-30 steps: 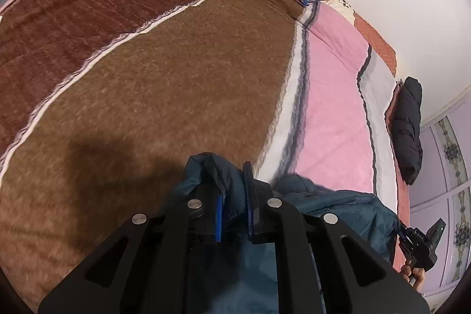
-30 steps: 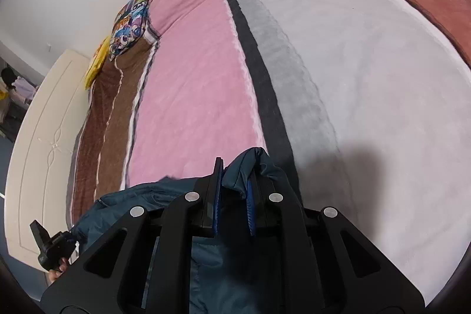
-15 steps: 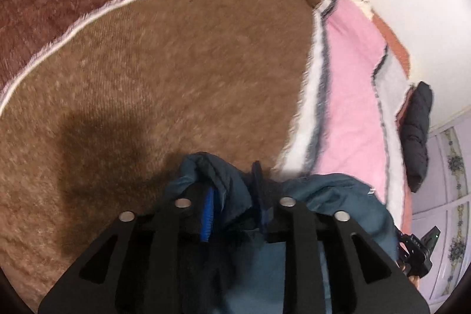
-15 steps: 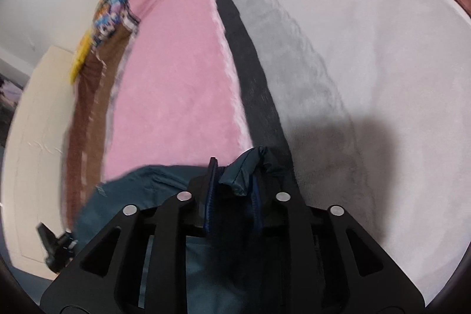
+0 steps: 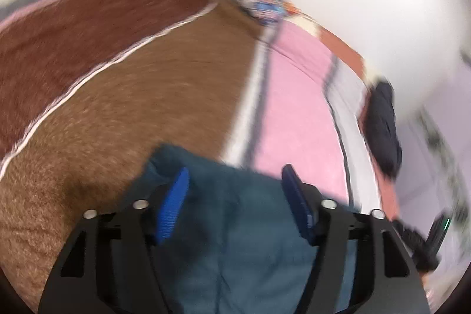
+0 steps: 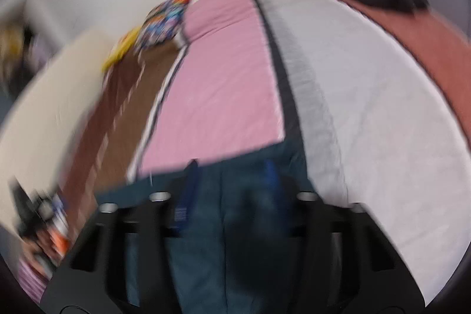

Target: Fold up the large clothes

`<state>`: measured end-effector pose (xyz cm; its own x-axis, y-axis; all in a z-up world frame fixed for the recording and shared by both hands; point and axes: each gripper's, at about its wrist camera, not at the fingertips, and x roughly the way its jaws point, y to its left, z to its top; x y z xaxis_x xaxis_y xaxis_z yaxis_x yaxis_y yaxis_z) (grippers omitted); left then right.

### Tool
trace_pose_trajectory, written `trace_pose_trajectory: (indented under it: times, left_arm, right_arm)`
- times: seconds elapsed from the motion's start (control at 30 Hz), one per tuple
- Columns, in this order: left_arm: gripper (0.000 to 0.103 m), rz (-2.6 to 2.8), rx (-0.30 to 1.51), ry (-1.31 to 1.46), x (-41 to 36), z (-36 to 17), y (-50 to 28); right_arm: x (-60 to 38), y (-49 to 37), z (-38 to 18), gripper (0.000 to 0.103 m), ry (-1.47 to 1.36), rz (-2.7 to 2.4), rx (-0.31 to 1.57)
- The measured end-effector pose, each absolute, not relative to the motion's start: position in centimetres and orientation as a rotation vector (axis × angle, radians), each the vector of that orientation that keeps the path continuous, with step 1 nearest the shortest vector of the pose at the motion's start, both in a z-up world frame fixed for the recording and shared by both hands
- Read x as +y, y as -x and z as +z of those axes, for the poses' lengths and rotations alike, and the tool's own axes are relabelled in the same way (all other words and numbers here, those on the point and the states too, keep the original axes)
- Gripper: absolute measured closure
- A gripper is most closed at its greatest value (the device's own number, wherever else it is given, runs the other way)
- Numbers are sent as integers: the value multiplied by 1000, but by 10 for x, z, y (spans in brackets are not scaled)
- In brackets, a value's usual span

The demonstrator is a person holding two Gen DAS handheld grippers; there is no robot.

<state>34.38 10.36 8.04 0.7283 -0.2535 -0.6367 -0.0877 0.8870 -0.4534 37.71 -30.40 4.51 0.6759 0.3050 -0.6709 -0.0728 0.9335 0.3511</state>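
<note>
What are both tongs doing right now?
Left tongs: open, jaws just opened; teal garment lies loose between them.
Right tongs: open, jaws just closing slightly; teal garment unpinched, blurred.

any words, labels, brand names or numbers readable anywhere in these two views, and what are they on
None can be read in either view.
Patterned pillow: a busy multicolour print, too blurred to tell whether it holds any lettering.
Teal garment: no label or tag shows.
Striped blanket: plain colour bands, no text.
Other gripper at the left view's right edge: a small green light, no legible marking.
</note>
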Motion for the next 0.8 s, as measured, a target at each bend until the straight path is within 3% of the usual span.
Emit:
trace_pose_trajectory:
  times: [0.03,0.1,0.17,0.27,0.5,0.7,0.8]
  left_arm:
    - [44,-133,749,407,82,77,-332]
    - [56,-184,772,316,49,61,-323]
    - [60,-185,845,264,25,34,-329]
    - [61,-100,891,204,18,-3,-348]
    - [61,-78,889,197,16,-23,-363]
    - [62,-81,910,186,16,-21,-358]
    - [58,-112,855,195,24,10,-326]
  right_arm:
    - [-287,-371,38,90,-272,241,812]
    - [-254,-362,15,93,-192,269,843]
    - [-234,-370,-9,93,-136,246,884]
    - [-225,-391,-42,99,-113,195,928]
    - [-231,-409,-72,102,-189,190,956]
    - [-233,-403,-62,102,-180,172,969]
    - [-244,-369,-30,95,-223,201,906]
